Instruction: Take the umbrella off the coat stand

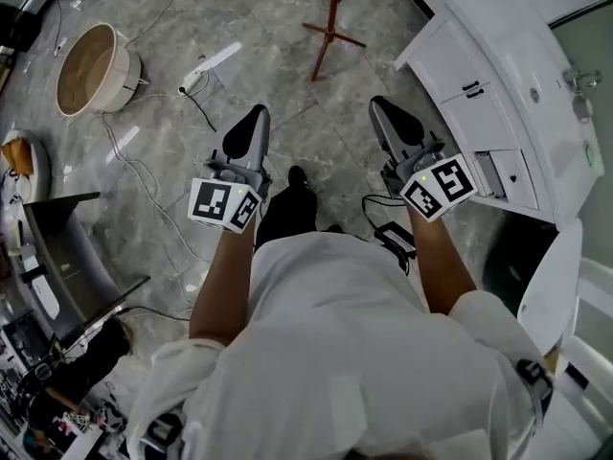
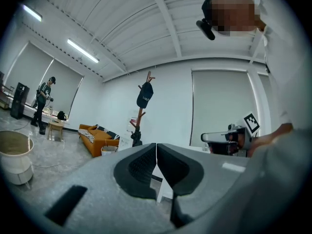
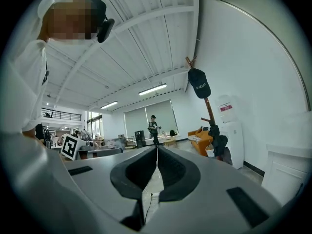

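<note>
The reddish wooden coat stand (image 1: 329,22) rises from the marble floor ahead of me. A dark cap (image 3: 199,83) hangs near its top. Lower on the pole hangs a dark folded bundle, which looks like the umbrella (image 3: 218,143). In the left gripper view the stand (image 2: 142,112) shows with the cap (image 2: 145,95) and the umbrella (image 2: 136,138). My left gripper (image 1: 253,119) and right gripper (image 1: 380,105) are held level, side by side, well short of the stand. Both are shut with nothing between the jaws.
A white cabinet with a sink (image 1: 498,94) stands close on the right. A round basket (image 1: 88,69) sits at the far left, with cables (image 1: 144,175) trailing over the floor. An orange sofa (image 2: 97,137) and a standing person (image 2: 45,97) are far off.
</note>
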Action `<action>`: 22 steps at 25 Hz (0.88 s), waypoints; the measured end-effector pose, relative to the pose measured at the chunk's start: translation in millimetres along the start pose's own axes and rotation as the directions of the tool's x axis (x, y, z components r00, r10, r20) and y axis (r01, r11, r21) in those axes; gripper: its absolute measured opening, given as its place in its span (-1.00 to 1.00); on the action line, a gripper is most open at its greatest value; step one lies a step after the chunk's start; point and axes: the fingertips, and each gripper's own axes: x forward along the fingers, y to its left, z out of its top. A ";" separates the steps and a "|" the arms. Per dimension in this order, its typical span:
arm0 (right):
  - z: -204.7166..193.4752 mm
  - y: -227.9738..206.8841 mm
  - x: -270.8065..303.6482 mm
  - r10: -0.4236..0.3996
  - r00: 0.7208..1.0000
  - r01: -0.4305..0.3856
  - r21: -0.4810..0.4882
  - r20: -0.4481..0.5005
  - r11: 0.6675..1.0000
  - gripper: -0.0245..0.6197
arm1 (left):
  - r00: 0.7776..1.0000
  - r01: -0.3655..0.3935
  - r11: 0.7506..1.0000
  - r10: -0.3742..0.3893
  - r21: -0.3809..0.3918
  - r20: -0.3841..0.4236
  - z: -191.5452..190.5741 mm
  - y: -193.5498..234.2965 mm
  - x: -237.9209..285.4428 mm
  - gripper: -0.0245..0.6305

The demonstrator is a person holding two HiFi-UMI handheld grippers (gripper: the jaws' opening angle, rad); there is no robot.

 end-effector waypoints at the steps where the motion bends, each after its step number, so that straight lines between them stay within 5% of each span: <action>1: 4.3 -5.7 12.3 -0.005 1.000 0.005 0.001 0.009 1.000 -0.88 | 1.000 0.007 1.000 -0.007 -0.003 0.002 3.4 10.2 9.7 -0.87; 12: 24.0 -70.0 101.1 -0.088 0.996 0.087 0.015 0.022 0.996 -0.88 | 0.996 0.082 0.996 -0.082 -0.015 0.038 29.5 92.5 99.3 -0.87; 22: 33.9 -137.5 145.6 -0.077 0.997 0.077 0.003 0.015 0.997 -0.88 | 0.993 0.115 0.993 -0.114 -0.023 0.041 31.7 119.5 189.7 -0.87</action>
